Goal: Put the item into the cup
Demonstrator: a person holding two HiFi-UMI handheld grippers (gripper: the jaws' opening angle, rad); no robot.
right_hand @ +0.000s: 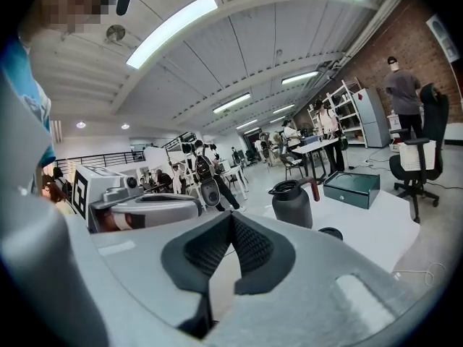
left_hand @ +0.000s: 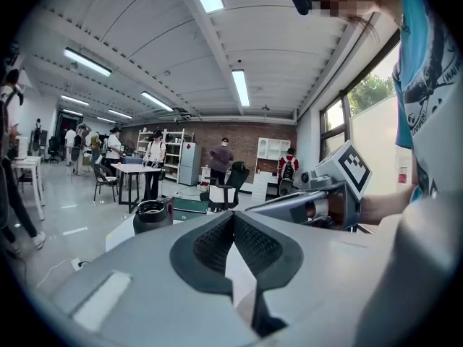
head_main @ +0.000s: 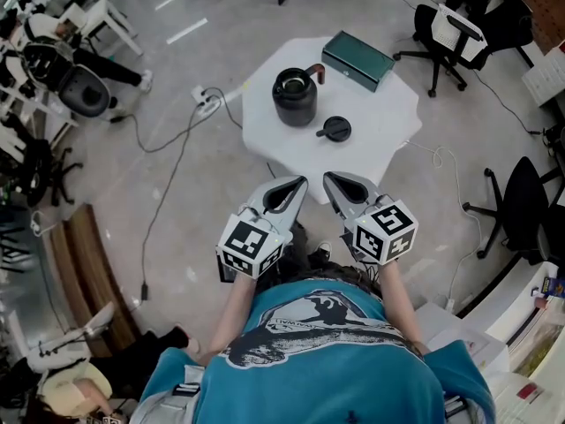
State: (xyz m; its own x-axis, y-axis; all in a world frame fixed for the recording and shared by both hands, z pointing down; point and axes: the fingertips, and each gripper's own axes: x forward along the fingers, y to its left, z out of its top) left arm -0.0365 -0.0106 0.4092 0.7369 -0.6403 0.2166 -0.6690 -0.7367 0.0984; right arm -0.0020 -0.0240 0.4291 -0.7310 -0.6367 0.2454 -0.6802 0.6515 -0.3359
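Observation:
A black cup [head_main: 294, 95] with a brown handle stands open-topped on the white table [head_main: 380, 113]. A black round lid [head_main: 335, 129] lies just to its right. Both grippers hover near the table's front edge, short of these things. My left gripper [head_main: 297, 183] is shut with nothing in it, and so is my right gripper [head_main: 327, 178]. In the left gripper view the jaws [left_hand: 233, 216] meet at the tips, with the cup [left_hand: 152, 215] ahead on the left. The right gripper [right_hand: 231, 216] view has the cup [right_hand: 291, 202] and lid [right_hand: 331, 233] ahead on the right.
A dark green flat box [head_main: 357, 59] lies at the table's far right corner. A power strip with cables [head_main: 207, 102] lies on the floor left of the table. Office chairs [head_main: 455, 34] stand at the right. Several people stand far off across the room.

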